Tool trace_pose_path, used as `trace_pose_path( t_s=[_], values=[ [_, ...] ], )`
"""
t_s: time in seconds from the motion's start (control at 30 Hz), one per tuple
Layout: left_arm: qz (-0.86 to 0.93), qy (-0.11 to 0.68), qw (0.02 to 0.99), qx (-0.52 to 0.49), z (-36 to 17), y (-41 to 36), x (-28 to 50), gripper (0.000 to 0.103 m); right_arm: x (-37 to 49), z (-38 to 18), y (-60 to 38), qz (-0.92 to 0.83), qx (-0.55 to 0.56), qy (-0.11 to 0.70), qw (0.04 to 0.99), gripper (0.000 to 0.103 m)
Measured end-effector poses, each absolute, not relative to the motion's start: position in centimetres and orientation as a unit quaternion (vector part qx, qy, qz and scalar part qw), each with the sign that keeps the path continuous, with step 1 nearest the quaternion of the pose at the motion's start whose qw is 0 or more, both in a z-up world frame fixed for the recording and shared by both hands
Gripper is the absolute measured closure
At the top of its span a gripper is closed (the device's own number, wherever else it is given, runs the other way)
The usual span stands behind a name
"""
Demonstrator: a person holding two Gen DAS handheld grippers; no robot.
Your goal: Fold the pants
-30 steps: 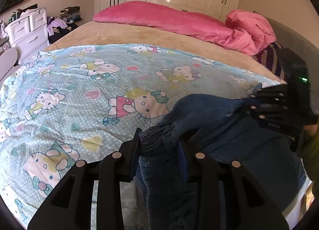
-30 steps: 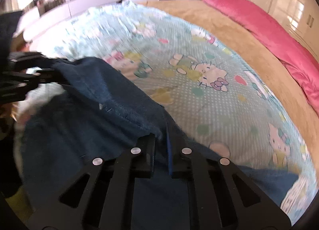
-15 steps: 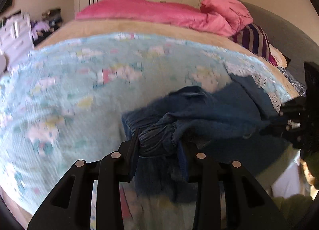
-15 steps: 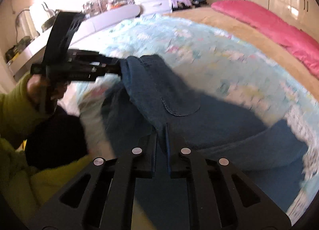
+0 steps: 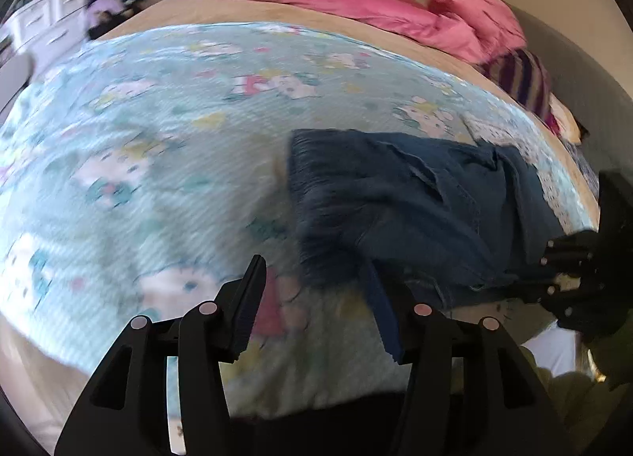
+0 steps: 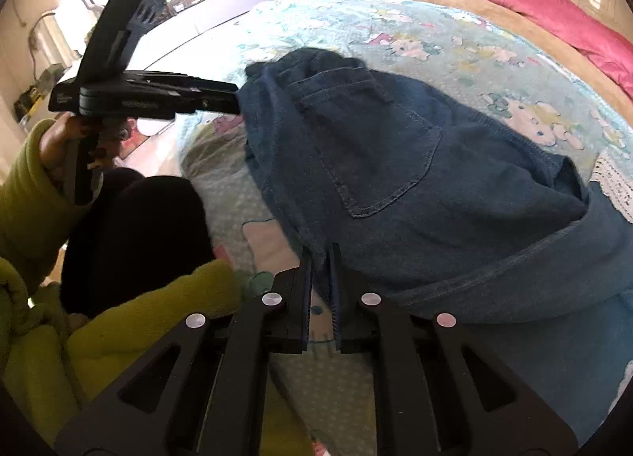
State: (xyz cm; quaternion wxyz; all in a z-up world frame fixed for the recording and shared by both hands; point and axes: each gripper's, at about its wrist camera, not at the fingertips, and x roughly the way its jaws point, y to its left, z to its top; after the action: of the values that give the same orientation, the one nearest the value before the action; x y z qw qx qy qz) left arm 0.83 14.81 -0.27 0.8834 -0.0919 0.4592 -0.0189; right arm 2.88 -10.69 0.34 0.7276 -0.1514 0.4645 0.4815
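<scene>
While the dark blue denim pants (image 6: pixel 379 163) lie doubled near the front edge of the pale blue cartoon-print quilted bedspread (image 5: pixel 166 147), folding looks partway done, judging by the bunched edges. Left gripper (image 5: pixel 316 297) has just been opening, nothing between its jaws. Right gripper (image 6: pixel 321 278) pinches a denim hem.

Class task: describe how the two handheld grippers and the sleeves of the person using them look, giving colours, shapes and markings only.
Both the left gripper and the right gripper are matte black, with two flat fingers ridged along the inner faces, joined by triangular cut-out links with round silvery rivets. Seen side-on, the left one has a pistol-style handle and a boxy black top block. The sleeves are yellow-green.
</scene>
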Motion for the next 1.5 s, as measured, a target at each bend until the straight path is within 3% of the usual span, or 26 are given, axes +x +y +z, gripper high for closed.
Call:
trace_pose_path(
  t_s=[0.2,0.27,0.5,0.7,0.87,1.0,1.17,1.5],
  values=[
    [-0.049,0.407,0.905,-0.111,4.0,13.1,0.9,0.056,2.5,0.3,-10.3,0.494,-0.139,0.473,0.716,0.089],
    [-0.074,0.414,0.902,-0.101,3.8,11.2,2.2,0.058,1.9,1.1,-10.3,0.501,-0.145,0.464,0.715,0.081],
    [-0.053,0.475,0.876,-0.055,-1.0,9.1,4.4,0.066,3.5,4.2,-11.4,0.483,-0.082,0.425,0.761,0.077],
    [-0.056,0.473,0.878,-0.058,-1.5,9.4,3.6,0.066,5.9,-1.3,-9.5,0.408,-0.115,0.513,0.746,0.073],
    [-0.054,0.438,0.895,-0.071,-0.3,9.3,2.9,0.067,6.5,1.1,-11.7,0.421,-0.066,0.490,0.760,0.068],
    [-0.056,0.397,0.913,-0.072,2.8,8.8,2.3,0.053,9.2,4.1,-16.3,0.367,-0.034,0.456,0.810,0.057],
    [-0.098,0.390,0.913,-0.067,5.0,5.7,3.4,0.043,14.6,5.4,-21.4,0.278,-0.014,0.450,0.849,0.049],
    [-0.242,0.475,0.844,-0.067,-0.1,-5.1,7.8,0.042,24.2,2.0,-20.3,0.220,-0.048,0.498,0.837,0.038]
  ],
)
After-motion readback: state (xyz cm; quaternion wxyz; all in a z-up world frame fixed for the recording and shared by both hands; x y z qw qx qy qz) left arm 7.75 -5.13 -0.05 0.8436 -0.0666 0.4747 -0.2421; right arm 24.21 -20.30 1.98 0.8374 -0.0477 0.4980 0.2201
